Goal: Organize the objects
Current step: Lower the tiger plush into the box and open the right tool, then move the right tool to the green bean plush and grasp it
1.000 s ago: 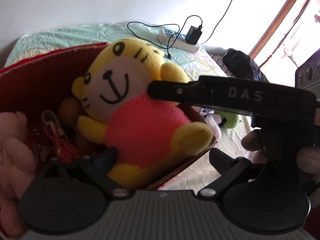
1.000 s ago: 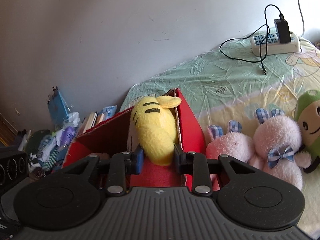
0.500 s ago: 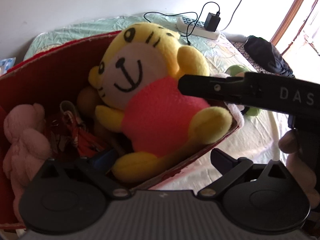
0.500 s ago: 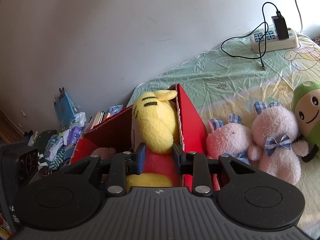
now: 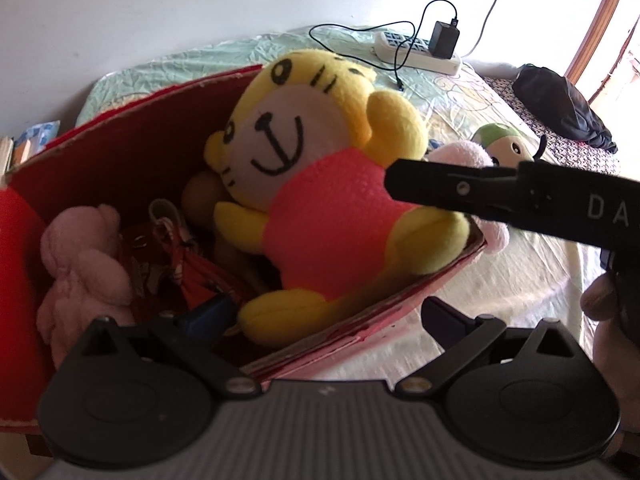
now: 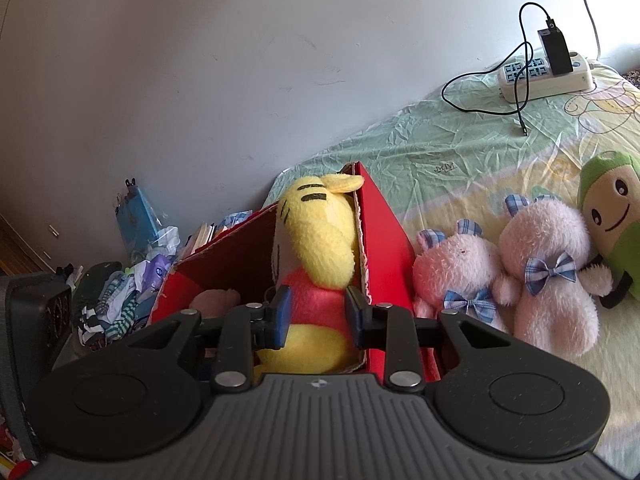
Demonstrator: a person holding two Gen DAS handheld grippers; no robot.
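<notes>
A yellow tiger plush (image 5: 332,216) in a red shirt leans inside the red box (image 5: 120,152), its head against the far wall. My right gripper (image 6: 318,316) is shut on the plush's red body (image 6: 316,300), and one of its black fingers (image 5: 460,192) crosses the left wrist view. My left gripper (image 5: 326,312) is open, one finger inside the red box (image 6: 384,240) and the other outside its near wall. A pink plush (image 5: 80,264) and red items also lie in the box.
Two pink plush toys with blue bows (image 6: 456,280) (image 6: 548,276) and a green plush (image 6: 612,208) lie on the bed beside the box. A power strip with a charger (image 6: 544,76) sits near the wall. A black bag (image 5: 560,108) lies far right, with clutter (image 6: 120,300) beyond the box.
The plush has gone down into the box with my right gripper still on it, and its head now stands upright. My left gripper has drawn back a little and stayed open.
</notes>
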